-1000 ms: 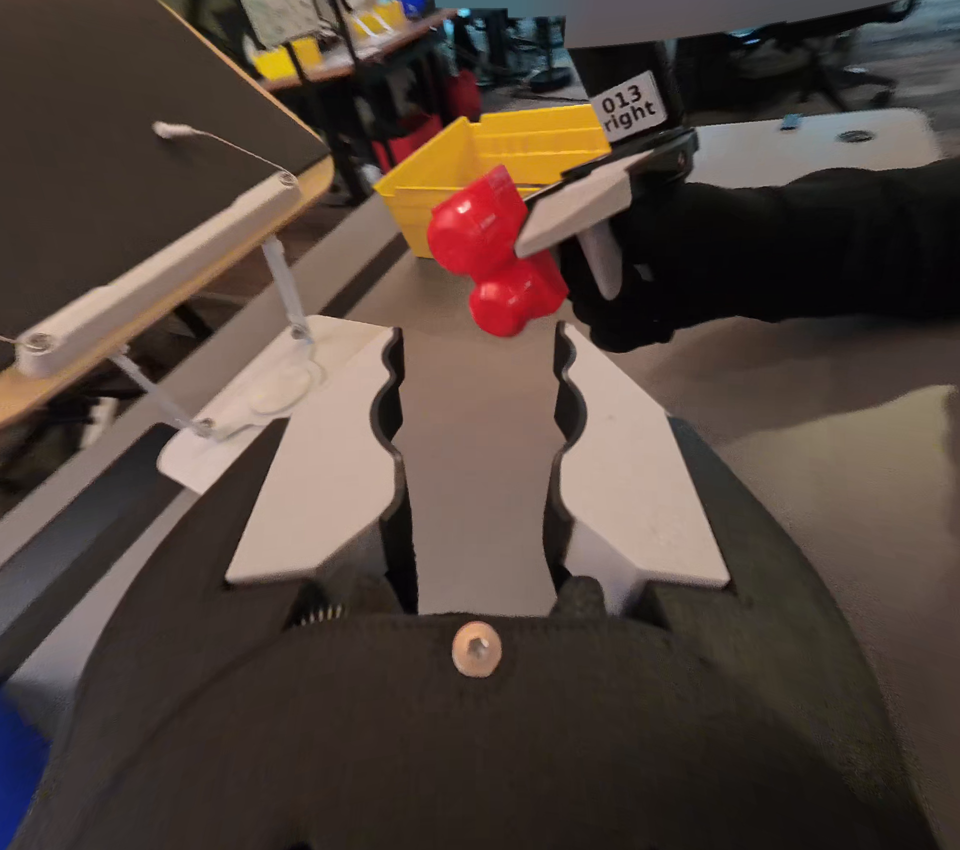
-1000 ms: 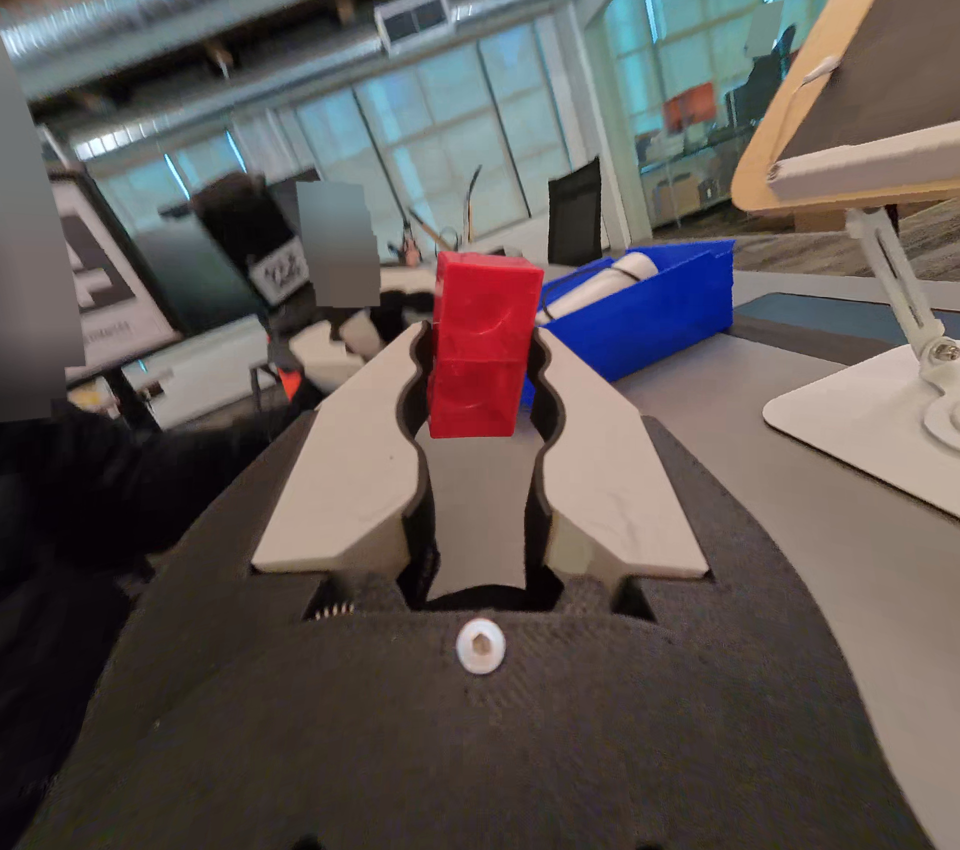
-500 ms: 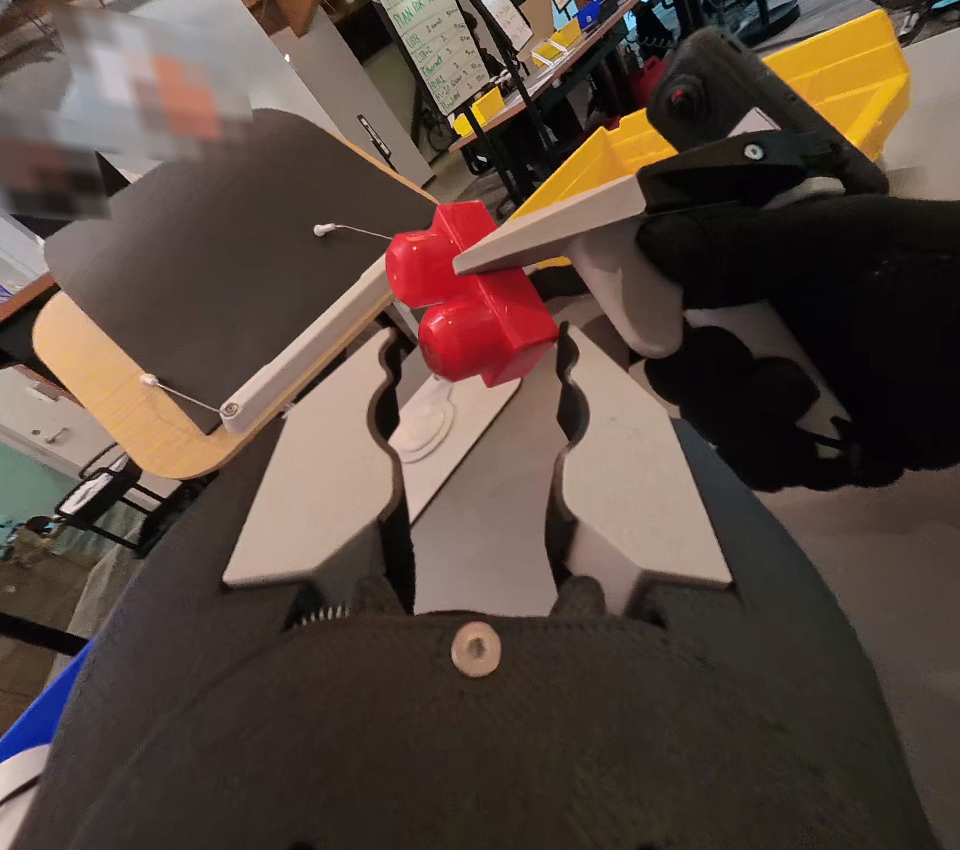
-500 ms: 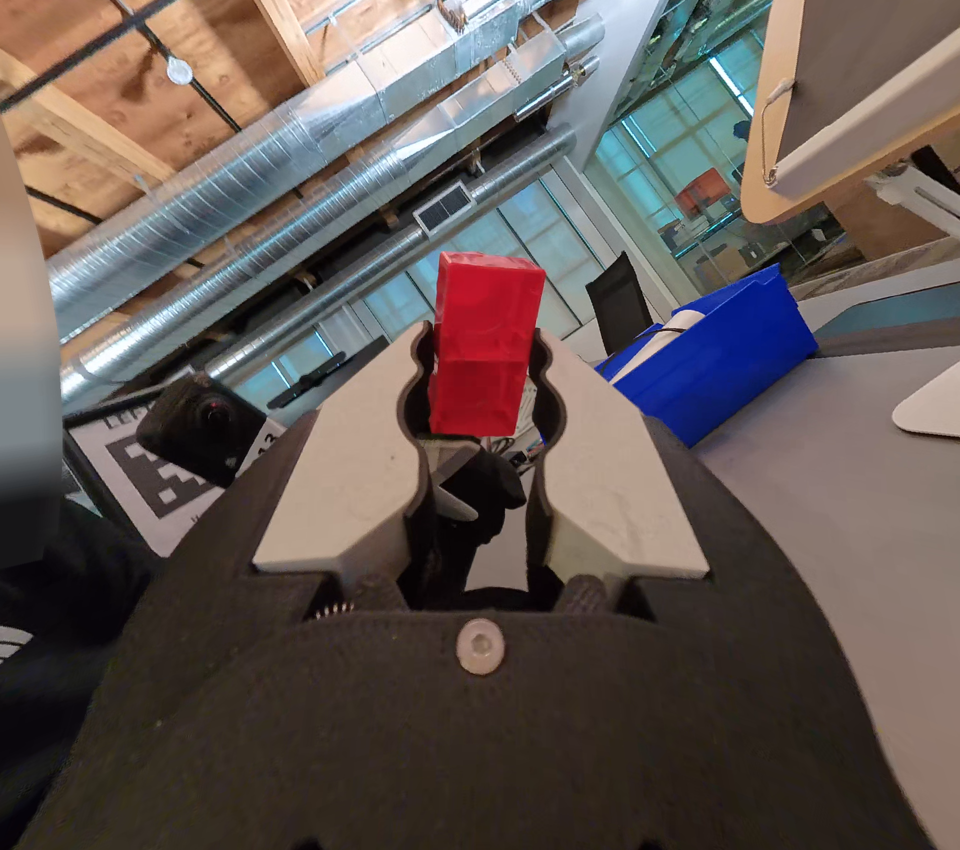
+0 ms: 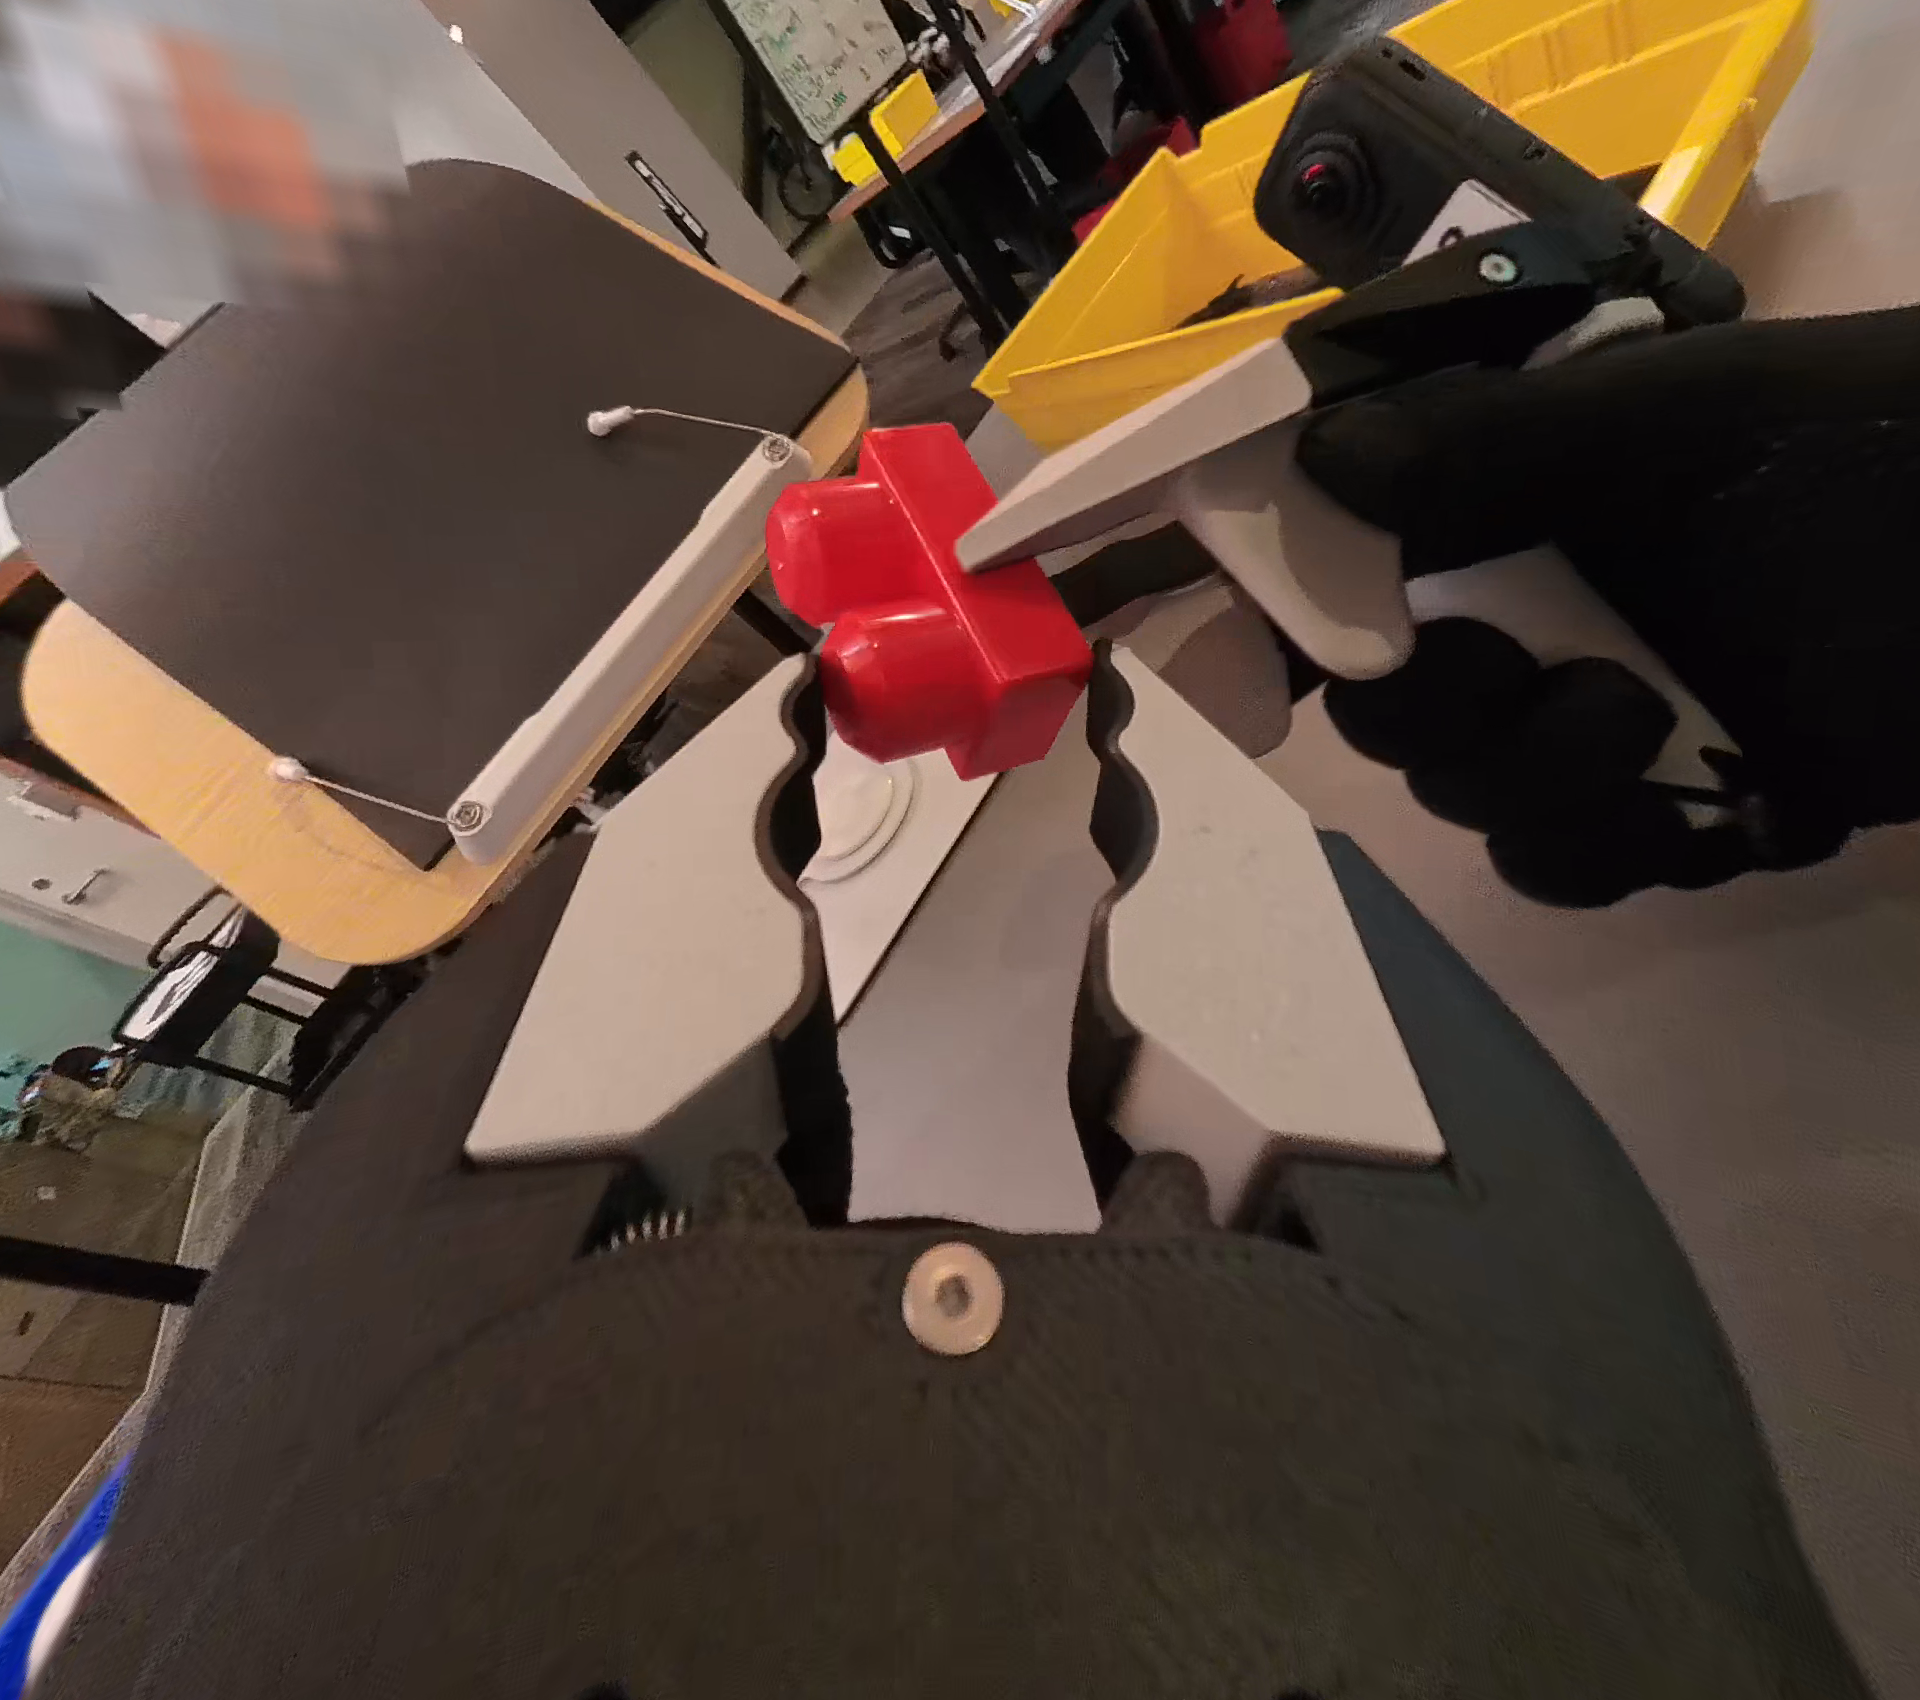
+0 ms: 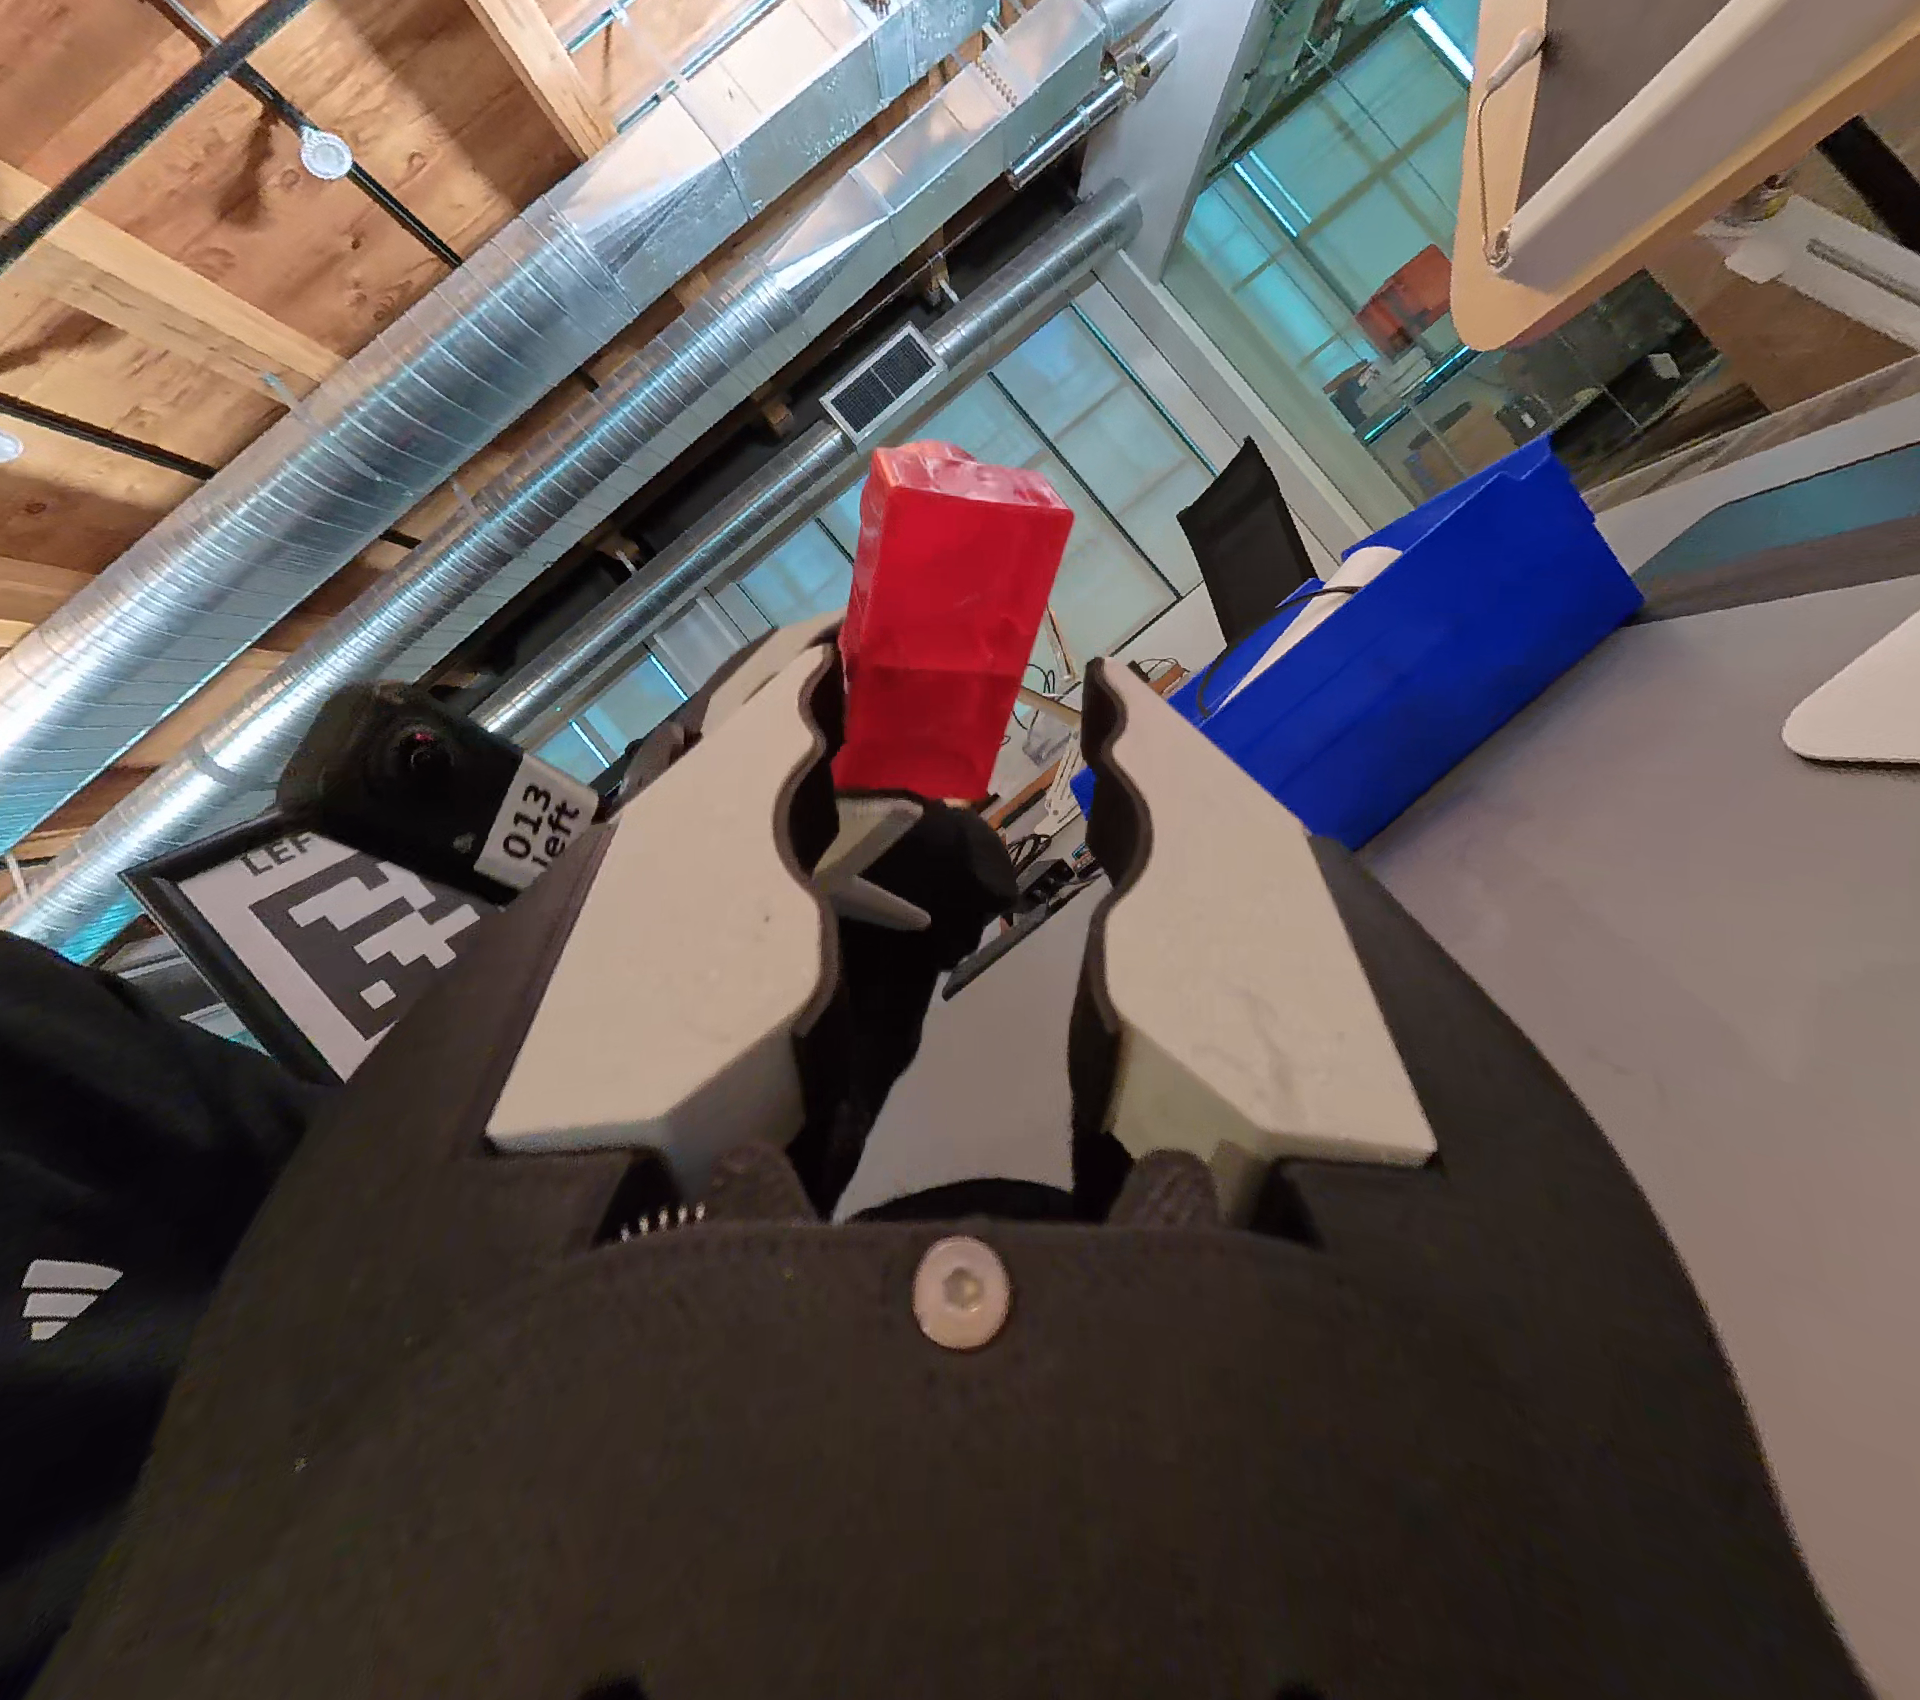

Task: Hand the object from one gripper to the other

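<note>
A red two-stud toy block (image 5: 935,663) sits between the fingertips of my left gripper (image 5: 945,684), which is shut on it, studs pointing left. In the right wrist view the block (image 6: 951,611) stands tilted between the jaws of my right gripper (image 6: 956,684), which are spread, with a gap showing on the block's right side. The left gripper's fingertips (image 6: 868,829) show just below the block. In the left wrist view the right gripper's upper finger (image 5: 1122,455) still rests against the block's top, held by a black-gloved hand (image 5: 1662,559).
A yellow bin (image 5: 1455,92) stands behind the right gripper on the grey table (image 5: 1558,1079). A blue bin (image 6: 1434,642) stands on the table's other side. A tilted black board with a wooden edge (image 5: 364,507) on a white stand rises close beside the grippers.
The right gripper's jaws have widened and the block now leans in them. The left gripper has come up around the block's lower end and closed slightly on it.
</note>
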The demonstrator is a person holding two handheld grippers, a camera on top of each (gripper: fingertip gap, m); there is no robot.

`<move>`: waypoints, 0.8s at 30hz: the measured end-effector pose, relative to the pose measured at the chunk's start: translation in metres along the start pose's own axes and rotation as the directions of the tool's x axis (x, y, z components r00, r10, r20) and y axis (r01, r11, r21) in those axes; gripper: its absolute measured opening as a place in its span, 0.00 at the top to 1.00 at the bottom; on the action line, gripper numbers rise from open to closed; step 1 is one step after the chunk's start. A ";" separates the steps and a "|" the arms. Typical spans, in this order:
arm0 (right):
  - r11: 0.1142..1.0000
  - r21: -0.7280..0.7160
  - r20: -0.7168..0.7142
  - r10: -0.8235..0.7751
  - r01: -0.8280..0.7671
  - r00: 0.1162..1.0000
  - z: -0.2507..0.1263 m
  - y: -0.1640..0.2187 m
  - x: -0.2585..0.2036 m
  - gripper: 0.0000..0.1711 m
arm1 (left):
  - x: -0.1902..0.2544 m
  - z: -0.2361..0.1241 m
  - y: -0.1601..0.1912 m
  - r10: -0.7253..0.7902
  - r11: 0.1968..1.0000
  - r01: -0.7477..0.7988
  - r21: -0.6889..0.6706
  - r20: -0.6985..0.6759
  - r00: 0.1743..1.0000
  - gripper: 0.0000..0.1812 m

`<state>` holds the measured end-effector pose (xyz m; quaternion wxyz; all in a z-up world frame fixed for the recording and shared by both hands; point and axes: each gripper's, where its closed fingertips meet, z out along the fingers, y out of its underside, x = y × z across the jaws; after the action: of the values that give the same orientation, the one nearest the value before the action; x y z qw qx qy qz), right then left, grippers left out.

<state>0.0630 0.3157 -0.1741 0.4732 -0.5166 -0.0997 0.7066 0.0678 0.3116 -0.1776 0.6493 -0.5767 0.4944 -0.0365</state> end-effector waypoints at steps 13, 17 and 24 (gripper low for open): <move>0.706 -0.410 0.089 -0.599 0.578 0.795 -0.017 0.016 -0.013 0.66 | 0.013 -0.046 0.018 -0.050 0.970 -0.119 -0.211 -0.656 0.753 0.73; 0.288 -0.477 0.340 -0.811 0.830 0.477 -0.024 0.047 -0.031 0.62 | 0.029 -0.075 0.023 -0.170 0.948 -0.149 -0.282 -0.842 0.512 0.73; -0.342 -0.347 0.705 -0.710 0.874 0.002 -0.030 0.105 -0.037 0.52 | 0.044 -0.108 0.030 -0.334 0.884 -0.294 -0.364 -0.931 0.148 0.73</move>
<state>0.0287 0.2204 -0.2300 0.5327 -0.3557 -0.7642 0.0757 0.0009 0.2173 -0.2113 0.0048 -0.5537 0.7796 -0.2925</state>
